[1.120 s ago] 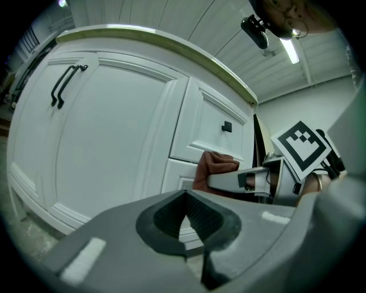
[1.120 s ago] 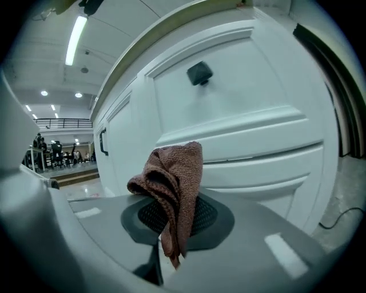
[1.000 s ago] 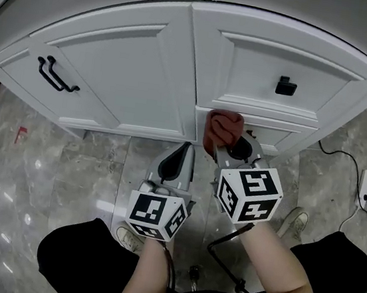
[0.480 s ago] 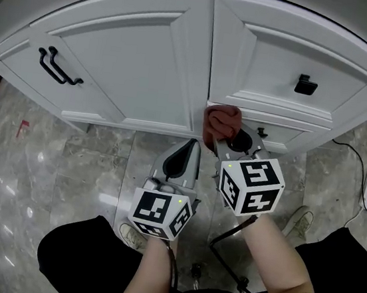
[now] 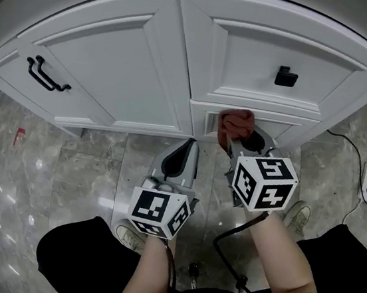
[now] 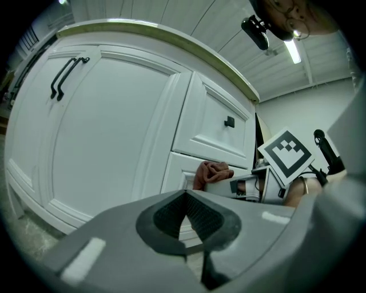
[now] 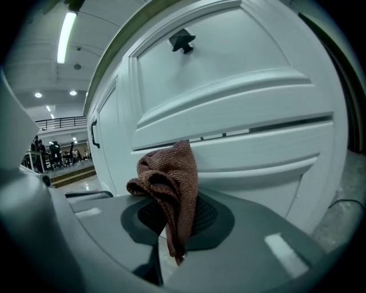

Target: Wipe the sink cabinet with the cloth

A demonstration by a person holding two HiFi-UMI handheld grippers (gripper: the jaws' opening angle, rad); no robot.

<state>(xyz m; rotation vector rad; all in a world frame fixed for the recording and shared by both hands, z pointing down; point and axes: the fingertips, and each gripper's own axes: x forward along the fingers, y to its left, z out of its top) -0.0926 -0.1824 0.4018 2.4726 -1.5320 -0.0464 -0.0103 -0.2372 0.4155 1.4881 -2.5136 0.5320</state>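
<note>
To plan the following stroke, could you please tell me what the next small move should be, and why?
Probably slide the right hand-held gripper sideways to its right along the lower drawer front, keeping the cloth pressed on. Its jaws are shut on the cloth, which appears to meet that panel near its top edge, and most of the panel lies on that side.

One left tool (image 5: 184,153), one right tool (image 5: 236,141), one cloth (image 5: 236,121), one sink cabinet (image 5: 115,53), one bar handle (image 5: 45,74), one black knob (image 5: 286,76)
</note>
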